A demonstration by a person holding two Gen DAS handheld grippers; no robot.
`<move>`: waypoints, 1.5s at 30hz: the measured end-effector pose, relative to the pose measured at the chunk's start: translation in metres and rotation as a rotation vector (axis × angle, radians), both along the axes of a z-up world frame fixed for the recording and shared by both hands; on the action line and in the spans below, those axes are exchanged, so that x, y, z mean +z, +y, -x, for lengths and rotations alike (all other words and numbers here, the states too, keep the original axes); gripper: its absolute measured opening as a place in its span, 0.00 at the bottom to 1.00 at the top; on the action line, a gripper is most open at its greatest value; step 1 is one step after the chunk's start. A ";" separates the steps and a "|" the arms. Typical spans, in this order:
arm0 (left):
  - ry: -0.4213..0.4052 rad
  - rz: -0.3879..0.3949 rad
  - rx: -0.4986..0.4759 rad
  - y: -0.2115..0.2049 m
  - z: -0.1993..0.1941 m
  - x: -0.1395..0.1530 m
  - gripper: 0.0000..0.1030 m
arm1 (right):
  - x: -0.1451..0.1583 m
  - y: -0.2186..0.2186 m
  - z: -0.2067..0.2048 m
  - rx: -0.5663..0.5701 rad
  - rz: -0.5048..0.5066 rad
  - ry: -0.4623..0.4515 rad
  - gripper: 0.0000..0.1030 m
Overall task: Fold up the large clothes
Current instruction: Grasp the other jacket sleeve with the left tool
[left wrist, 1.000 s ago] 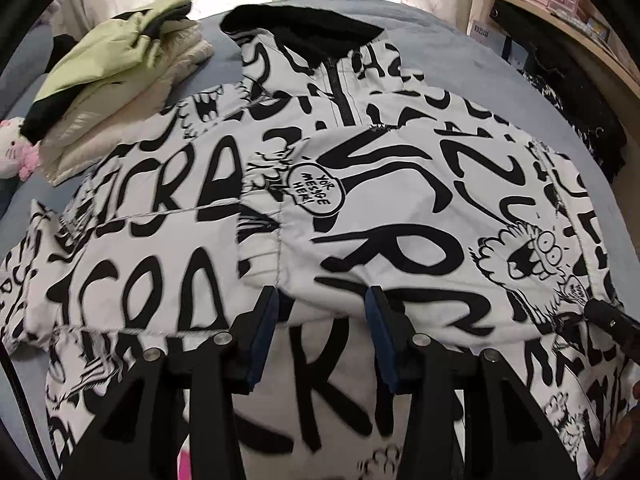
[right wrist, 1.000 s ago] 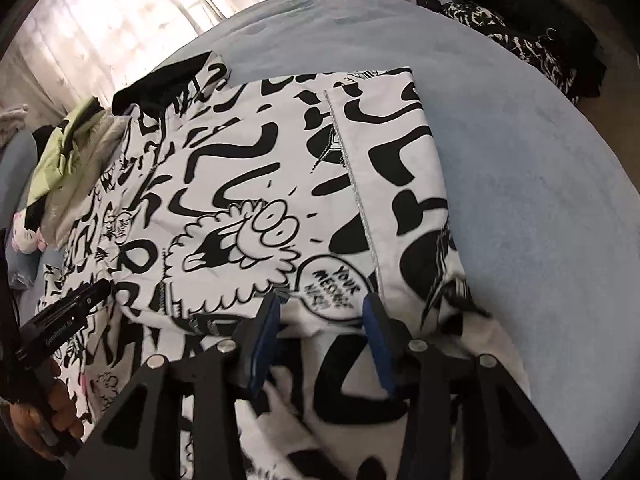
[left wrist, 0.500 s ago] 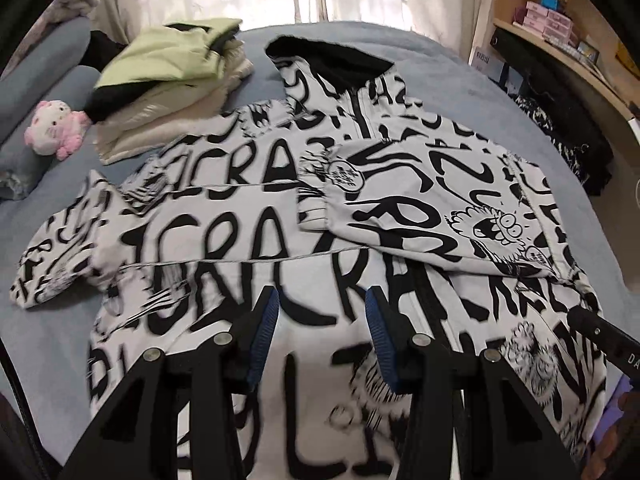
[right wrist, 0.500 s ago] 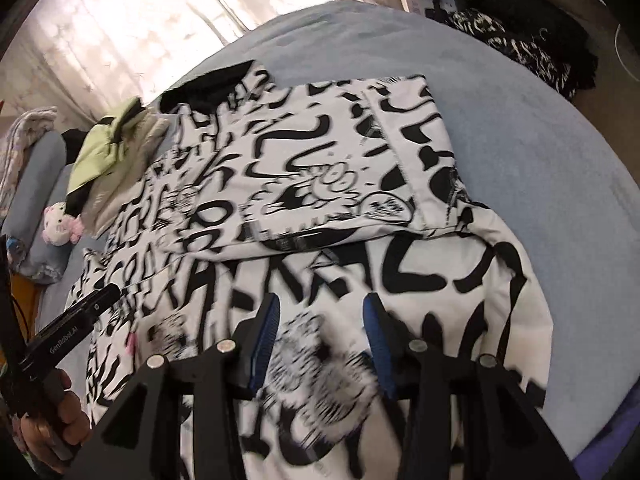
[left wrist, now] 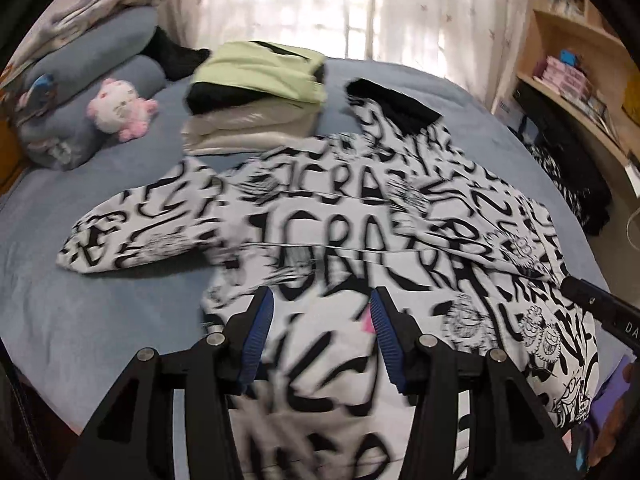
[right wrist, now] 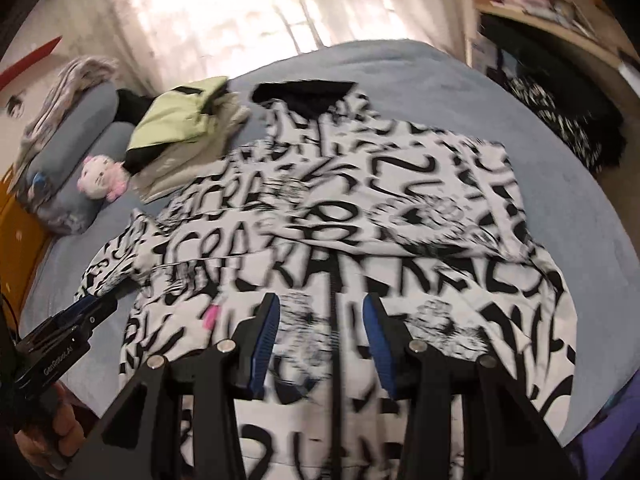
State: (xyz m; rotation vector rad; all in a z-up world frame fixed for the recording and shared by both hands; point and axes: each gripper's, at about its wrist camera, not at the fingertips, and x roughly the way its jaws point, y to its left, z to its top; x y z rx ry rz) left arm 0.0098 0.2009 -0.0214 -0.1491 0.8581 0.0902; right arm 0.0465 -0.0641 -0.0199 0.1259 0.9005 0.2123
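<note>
On my left gripper the blue-padded fingers stand partly apart and have just been opening a little wider; nothing sits between them, and they clear the cloth below without touching it. My right gripper shows the same: fingers partly apart, nothing clamped, only the jacket's printed front visible through the gap.

The jacket, white with black scrawled lettering, lies flat on the blue bed and fills the middle and lower part of both views. Its long axis runs from the bottom of the frame up toward the window, with the black collar at the far end, upper centre, and the hem toward me at the bottom edge. One sleeve stretches out to the left of the frame; the other is folded across the chest on the right side. The zip runs up the centre line in the right wrist view.

A stack of folded clothes sits just beyond the jacket's left shoulder, upper centre-left, with a pink plush toy and pillows further left.
</note>
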 end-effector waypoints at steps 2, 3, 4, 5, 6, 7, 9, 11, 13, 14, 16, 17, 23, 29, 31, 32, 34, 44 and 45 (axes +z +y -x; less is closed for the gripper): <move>-0.005 0.015 0.025 0.023 0.007 0.001 0.48 | 0.008 0.023 0.001 0.023 0.020 -0.024 0.42; -0.007 0.023 0.044 0.042 0.012 0.001 0.49 | 0.012 0.034 0.001 0.034 0.027 -0.035 0.42; -0.007 0.027 0.057 0.053 0.015 0.001 0.49 | 0.017 0.050 0.001 0.051 0.034 -0.050 0.42; -0.007 0.031 0.074 0.070 0.018 0.000 0.50 | 0.020 0.060 0.001 0.062 0.039 -0.058 0.42; -0.007 0.032 0.090 0.085 0.021 -0.001 0.50 | 0.023 0.074 0.000 0.078 0.047 -0.069 0.42; -0.006 0.035 0.104 0.100 0.024 -0.003 0.51 | 0.026 0.089 -0.002 0.095 0.056 -0.078 0.42; -0.003 0.054 0.126 0.131 0.029 -0.008 0.52 | 0.028 0.112 -0.003 0.121 0.067 -0.092 0.42; 0.001 0.091 0.142 0.163 0.030 -0.016 0.53 | 0.030 0.141 -0.006 0.155 0.077 -0.115 0.42; 0.001 0.135 0.154 0.192 0.030 -0.026 0.53 | 0.029 0.166 -0.007 0.180 0.083 -0.141 0.42; 0.006 0.164 0.162 0.210 0.029 -0.035 0.53 | 0.027 0.180 -0.009 0.191 0.088 -0.151 0.42; 0.016 0.211 0.186 0.240 0.028 -0.051 0.53 | 0.020 0.207 -0.015 0.217 0.098 -0.156 0.42; 0.021 0.234 0.197 0.255 0.026 -0.060 0.53 | 0.017 0.218 -0.018 0.228 0.103 -0.154 0.42; 0.038 0.403 0.277 0.329 0.009 -0.113 0.53 | -0.010 0.288 -0.039 0.297 0.127 -0.134 0.42; 0.074 0.462 0.365 0.373 -0.018 -0.151 0.53 | -0.044 0.329 -0.058 0.331 0.138 -0.082 0.42; 0.068 0.482 0.381 0.382 -0.026 -0.159 0.53 | -0.055 0.334 -0.063 0.340 0.141 -0.063 0.42; 0.067 0.485 0.387 0.385 -0.029 -0.162 0.53 | -0.061 0.335 -0.065 0.343 0.143 -0.051 0.42; 0.069 0.485 0.397 0.391 -0.037 -0.166 0.53 | -0.072 0.335 -0.069 0.345 0.140 -0.026 0.42; 0.082 0.280 0.382 0.372 -0.066 -0.154 0.05 | -0.102 0.308 -0.089 0.312 0.088 0.043 0.42; 0.075 0.250 0.377 0.366 -0.067 -0.148 0.04 | -0.103 0.302 -0.090 0.303 0.075 0.048 0.42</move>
